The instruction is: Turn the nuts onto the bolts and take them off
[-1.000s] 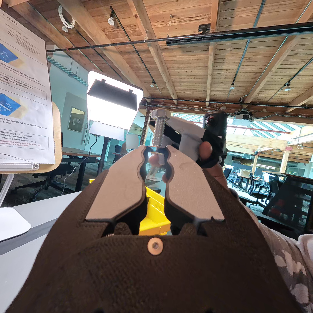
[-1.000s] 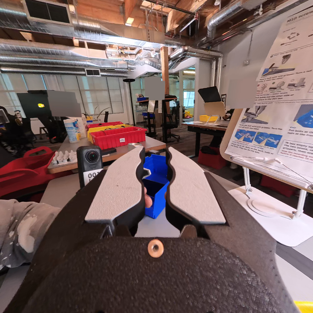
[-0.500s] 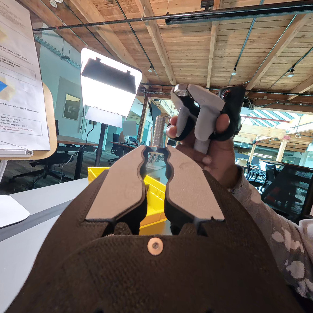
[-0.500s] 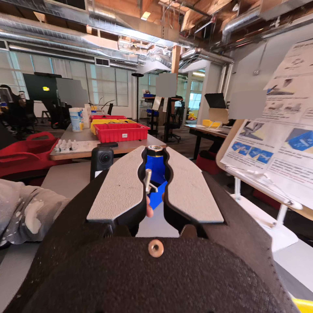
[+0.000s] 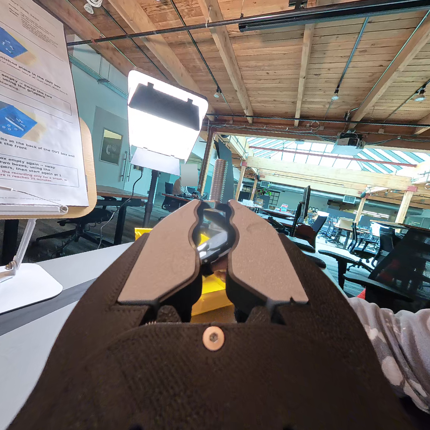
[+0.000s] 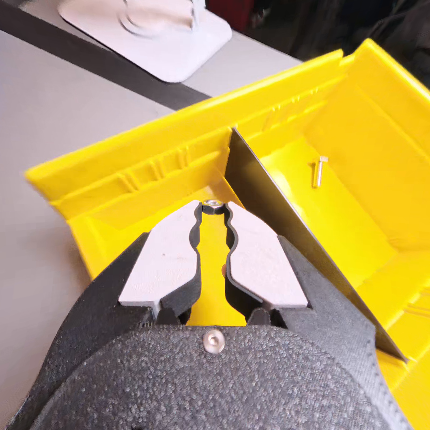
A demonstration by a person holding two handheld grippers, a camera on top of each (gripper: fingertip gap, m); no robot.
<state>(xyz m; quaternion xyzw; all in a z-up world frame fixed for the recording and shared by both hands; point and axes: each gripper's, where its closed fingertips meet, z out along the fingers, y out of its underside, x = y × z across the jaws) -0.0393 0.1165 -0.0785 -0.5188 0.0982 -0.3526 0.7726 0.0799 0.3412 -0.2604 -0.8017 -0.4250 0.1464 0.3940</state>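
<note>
My left gripper [image 5: 214, 204] is shut on the head end of a steel bolt [image 5: 218, 179], whose bare threaded shank stands upright above the fingertips. My right gripper [image 6: 212, 206] is shut on a small steel hex nut [image 6: 212, 206] at its fingertips. It points down into the near compartment of a yellow bin [image 6: 149, 149]. A dark divider plate [image 6: 279, 202] splits the bin. One loose bolt [image 6: 318, 171] lies in the compartment beyond the divider. In the left wrist view part of the yellow bin [image 5: 209, 300] shows between and below the fingers.
A white stand base [image 6: 144, 35] sits on the grey table [image 6: 58, 144] behind the bin. In the left wrist view that stand [image 5: 25, 279] holds an instruction sheet [image 5: 35, 104] at left. A patterned sleeve [image 5: 395, 349] is at right. A bright lamp panel [image 5: 162, 121] stands beyond. The grippers' ends are close to 30 cm from one another.
The nut came off the bolt. My right gripper lifted away with it, then swung down over the yellow bin. My left gripper still holds the bolt upright.
</note>
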